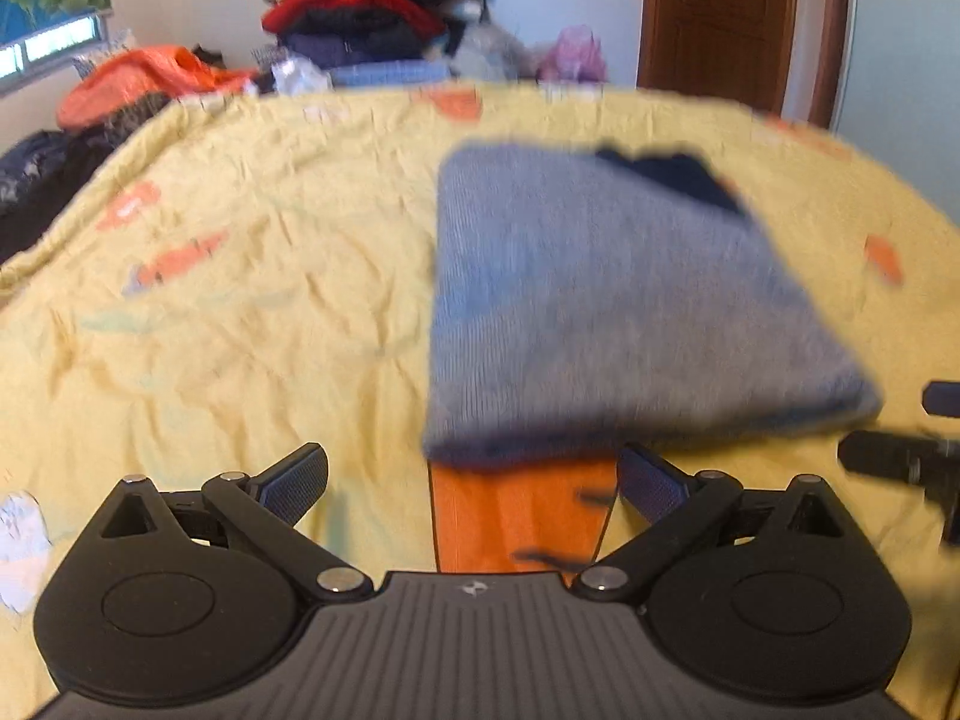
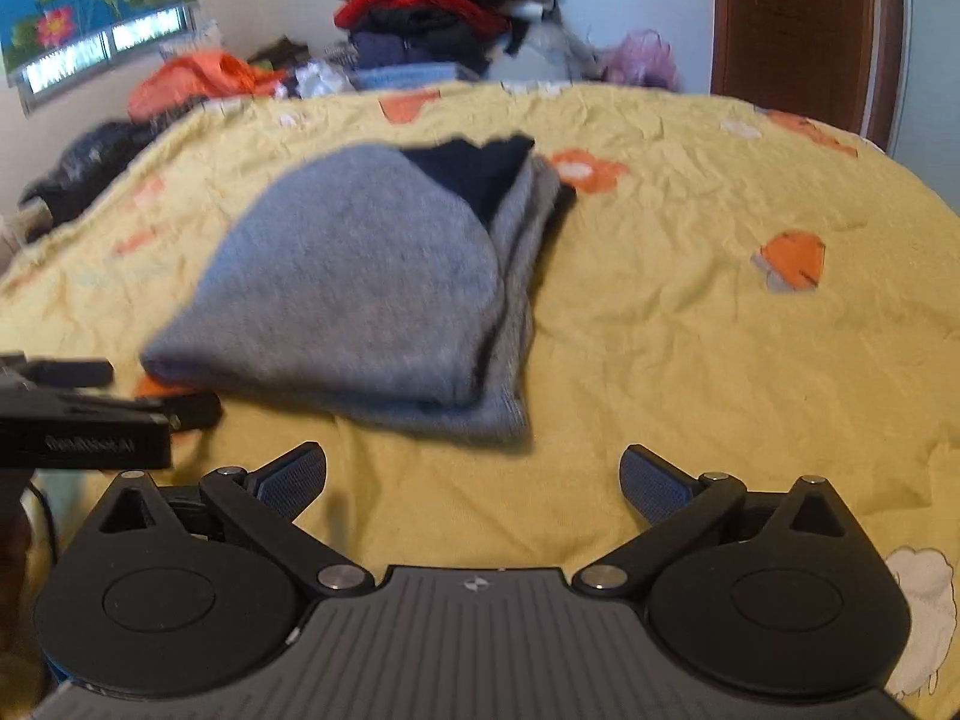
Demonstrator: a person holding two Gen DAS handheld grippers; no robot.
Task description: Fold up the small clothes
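1. Black jaws on the right gripper (image 2: 474, 480) stand spread wide with nothing between them, only yellow bedsheet (image 2: 690, 330) below; the left gripper (image 1: 474, 480) is just as wide and empty, hovering over an orange patch of the sheet print.
2. Just ahead of both lies the grey knit garment (image 2: 360, 282), already folded into a compact stack on the sheet, with a dark blue part (image 2: 474, 171) showing at its far end. From the left wrist view its near edge sits just beyond the fingertips.
3. The fold looks nearly or fully done, so the step in hand is most likely to tidy it or let it be.
4. To do that well, come in low and level, pinch only the loose right-hand layers where the edges fan out, and avoid dragging the top layer.
5. Keep clear of the heap of clothes (image 2: 444, 6) behind the bed.
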